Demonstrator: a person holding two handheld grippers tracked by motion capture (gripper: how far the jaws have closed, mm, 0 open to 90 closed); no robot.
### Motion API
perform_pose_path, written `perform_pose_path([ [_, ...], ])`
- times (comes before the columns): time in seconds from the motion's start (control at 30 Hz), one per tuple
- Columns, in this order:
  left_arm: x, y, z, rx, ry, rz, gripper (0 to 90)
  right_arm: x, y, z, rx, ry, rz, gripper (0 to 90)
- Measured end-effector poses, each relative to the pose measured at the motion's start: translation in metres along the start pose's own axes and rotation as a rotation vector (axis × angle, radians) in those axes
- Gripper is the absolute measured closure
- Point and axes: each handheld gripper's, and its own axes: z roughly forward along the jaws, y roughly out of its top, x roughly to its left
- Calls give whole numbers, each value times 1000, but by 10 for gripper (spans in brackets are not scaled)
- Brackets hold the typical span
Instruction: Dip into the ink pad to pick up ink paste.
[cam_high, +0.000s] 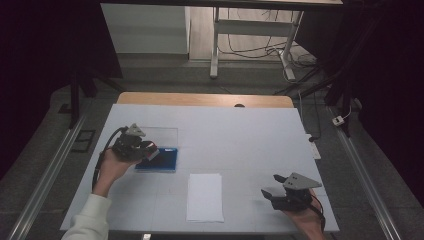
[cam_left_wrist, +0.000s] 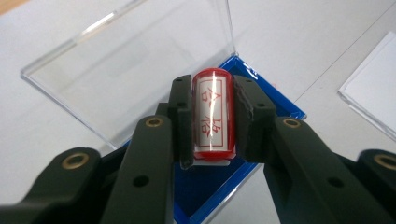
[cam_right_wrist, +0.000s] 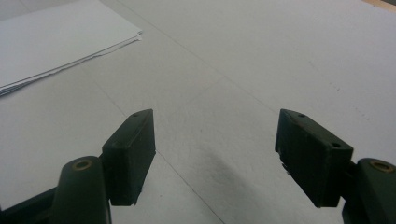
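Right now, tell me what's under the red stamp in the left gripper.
Under the red stamp, clamped in the left gripper, lies the blue case, its clear lid open behind. The stamp and jaws hide the case floor right below.

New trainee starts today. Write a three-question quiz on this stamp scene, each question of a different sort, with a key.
1. True or false: the left gripper is shut on the red stamp.
2. What lies under the stamp? A) the blue case with its clear lid open B) the stack of white paper C) bare table
3. Fill in: the right gripper has its jaws ____ and holds nothing.

Key: 1 true; 2 A; 3 open
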Motion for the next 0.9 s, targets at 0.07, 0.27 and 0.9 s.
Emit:
perform_pose_path([
  [0.07,-1,1,-2,-7,0,2,704,0,0,0,0,0,0,282],
  [0.27,-1,1,0,1,-2,5,704,0,0,0,2,0,0,283],
  [0.9,1,-1,28,104,3,18,704,-1,-1,1,9,-3,3,283],
])
